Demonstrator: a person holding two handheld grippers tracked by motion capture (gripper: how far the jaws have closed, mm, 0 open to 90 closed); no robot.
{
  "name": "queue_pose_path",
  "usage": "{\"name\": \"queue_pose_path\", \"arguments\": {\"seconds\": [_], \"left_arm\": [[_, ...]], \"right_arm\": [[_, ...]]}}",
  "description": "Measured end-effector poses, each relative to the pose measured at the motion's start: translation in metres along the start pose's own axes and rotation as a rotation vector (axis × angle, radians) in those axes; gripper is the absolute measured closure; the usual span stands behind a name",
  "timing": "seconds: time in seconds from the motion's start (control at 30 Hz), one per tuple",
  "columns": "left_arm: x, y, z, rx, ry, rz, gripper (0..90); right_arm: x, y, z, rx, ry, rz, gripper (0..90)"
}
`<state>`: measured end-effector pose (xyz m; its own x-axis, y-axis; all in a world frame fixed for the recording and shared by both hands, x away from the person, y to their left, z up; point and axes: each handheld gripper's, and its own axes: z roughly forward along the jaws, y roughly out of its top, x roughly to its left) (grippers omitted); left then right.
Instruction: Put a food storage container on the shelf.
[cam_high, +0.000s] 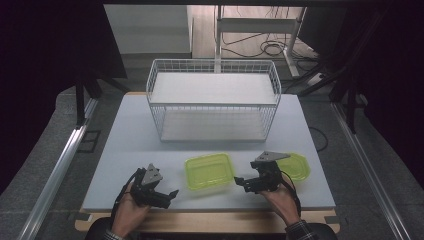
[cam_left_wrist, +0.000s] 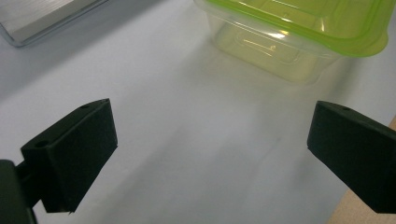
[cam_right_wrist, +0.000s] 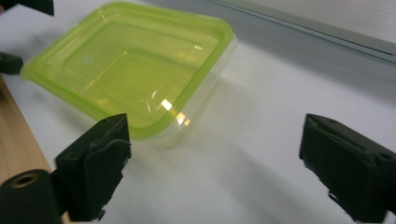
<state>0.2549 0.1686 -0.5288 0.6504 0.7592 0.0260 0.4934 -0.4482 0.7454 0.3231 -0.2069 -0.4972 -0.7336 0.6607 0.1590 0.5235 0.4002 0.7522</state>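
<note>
A clear plastic container with a lime-green lid (cam_high: 210, 171) lies on the white table between my two grippers. My left gripper (cam_high: 171, 197) rests near the front edge, left of the container, pointing right toward it. Its jaws stand open with nothing between them in the left gripper view (cam_left_wrist: 210, 149), and the container (cam_left_wrist: 299, 32) lies ahead, apart from them. My right gripper (cam_high: 240, 184) sits right of the container and points left. It is open and empty (cam_right_wrist: 215, 163), with the container (cam_right_wrist: 130, 65) just beyond its left jaw.
A second lime-green container or lid (cam_high: 296, 165) lies behind the right gripper. A white wire basket (cam_high: 212, 102) with a shelf stands at the back middle of the table (cam_high: 125, 145). The wooden front edge (cam_high: 210, 220) runs below both hands.
</note>
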Motion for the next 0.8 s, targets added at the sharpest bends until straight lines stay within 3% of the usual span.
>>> {"name": "queue_pose_path", "arguments": {"seconds": [0.17, 0.43, 0.6, 0.8], "left_arm": [[0.000, 0.000, 0.001, 0.004, 0.009, 0.007, 1.1], [-0.001, 0.001, 0.005, 0.020, 0.023, 0.032, 1.2], [-0.003, 0.001, 0.005, 0.025, 0.028, 0.040, 1.2], [-0.003, 0.001, 0.005, 0.023, 0.034, 0.048, 1.4]], "right_arm": [[-0.004, 0.006, 0.005, -0.012, 0.011, 0.033, 6.4], [-0.010, 0.017, 0.016, 0.010, 0.073, 0.137, 5.6], [-0.009, 0.025, 0.024, 0.041, 0.071, 0.141, 20.7], [-0.013, 0.033, 0.034, 0.086, 0.118, 0.225, 40.0]]}}
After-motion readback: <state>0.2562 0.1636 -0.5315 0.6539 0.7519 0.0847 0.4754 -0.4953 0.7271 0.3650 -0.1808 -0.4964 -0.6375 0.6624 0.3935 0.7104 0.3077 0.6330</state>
